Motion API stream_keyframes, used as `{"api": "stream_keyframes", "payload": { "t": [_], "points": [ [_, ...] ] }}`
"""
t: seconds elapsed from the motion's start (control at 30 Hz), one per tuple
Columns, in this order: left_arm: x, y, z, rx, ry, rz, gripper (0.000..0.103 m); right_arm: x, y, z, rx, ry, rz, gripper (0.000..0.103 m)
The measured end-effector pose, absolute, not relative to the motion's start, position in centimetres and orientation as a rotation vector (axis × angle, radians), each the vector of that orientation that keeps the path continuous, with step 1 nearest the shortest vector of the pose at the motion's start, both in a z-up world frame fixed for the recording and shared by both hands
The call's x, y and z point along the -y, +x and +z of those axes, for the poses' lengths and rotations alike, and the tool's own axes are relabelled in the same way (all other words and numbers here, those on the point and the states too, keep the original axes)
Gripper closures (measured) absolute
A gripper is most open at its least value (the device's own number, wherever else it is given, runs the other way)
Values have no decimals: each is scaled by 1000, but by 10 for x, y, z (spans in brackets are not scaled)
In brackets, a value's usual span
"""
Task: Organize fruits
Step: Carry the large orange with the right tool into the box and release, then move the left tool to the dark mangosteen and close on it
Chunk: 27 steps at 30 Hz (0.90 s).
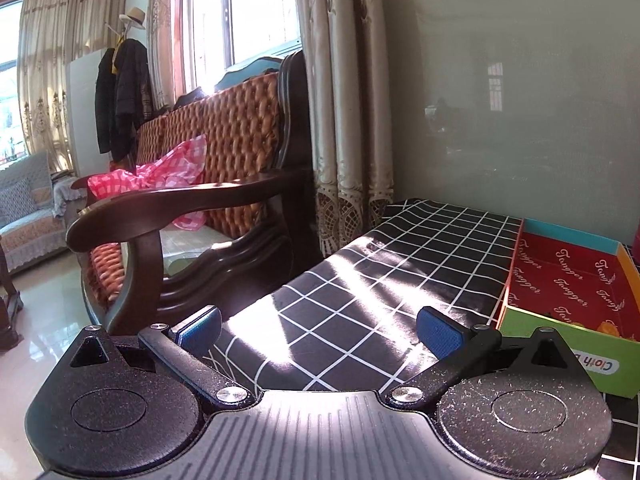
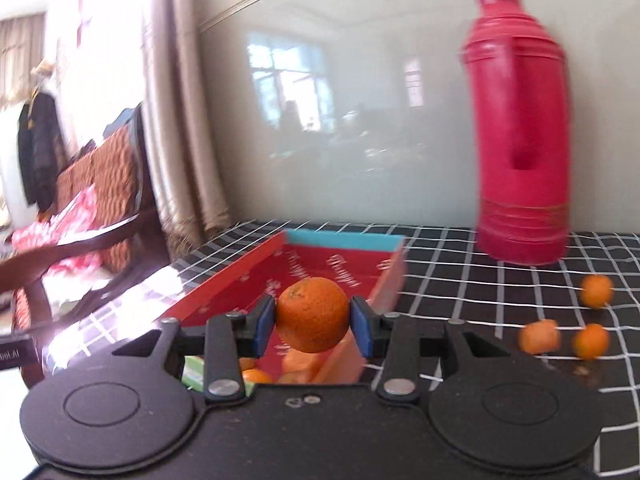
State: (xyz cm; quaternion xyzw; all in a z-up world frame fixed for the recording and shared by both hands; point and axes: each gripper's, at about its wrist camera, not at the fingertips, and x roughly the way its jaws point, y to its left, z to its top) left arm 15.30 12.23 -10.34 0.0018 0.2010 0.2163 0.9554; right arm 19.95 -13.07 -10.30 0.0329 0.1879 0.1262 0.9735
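Orange (image 2: pixel 313 314) between right gripper's (image 2: pixel 313 322) pads.

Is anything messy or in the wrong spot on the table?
Yes. Three small oranges lie loose on the checked tablecloth below the red flask, outside the red box, with some crumbs beside them. The right gripper holds another orange over the box.

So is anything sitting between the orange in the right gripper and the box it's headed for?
Nothing visible. The right gripper holds the orange in front of the open-topped red box; the thermos and loose oranges sit off to the right.
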Motion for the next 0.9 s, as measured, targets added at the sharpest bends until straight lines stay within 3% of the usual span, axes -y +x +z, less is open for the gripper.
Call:
{"api": "stream_keyframes", "payload": {
  "t": [0.2, 0.33, 0.4, 0.7, 0.9],
  "points": [
    [-131, 154, -104, -420, -16, 449, 0, 101, 207, -112, -424, -17, 287, 66],
    [-126, 156, -104, -421, -16, 434, 0, 112, 189, -103, -358, 4, 254, 41],
    [-120, 157, -103, -420, -8, 422, 0, 121, 183, -97, -328, 12, 233, 32],
    [-67, 159, -100, -386, 57, 291, 0, 182, 155, -89, -237, 13, -51, 7],
    [-3, 160, -102, -354, 127, 121, 0, 237, 134, -87, -214, -18, -406, 6]
  ]
}}
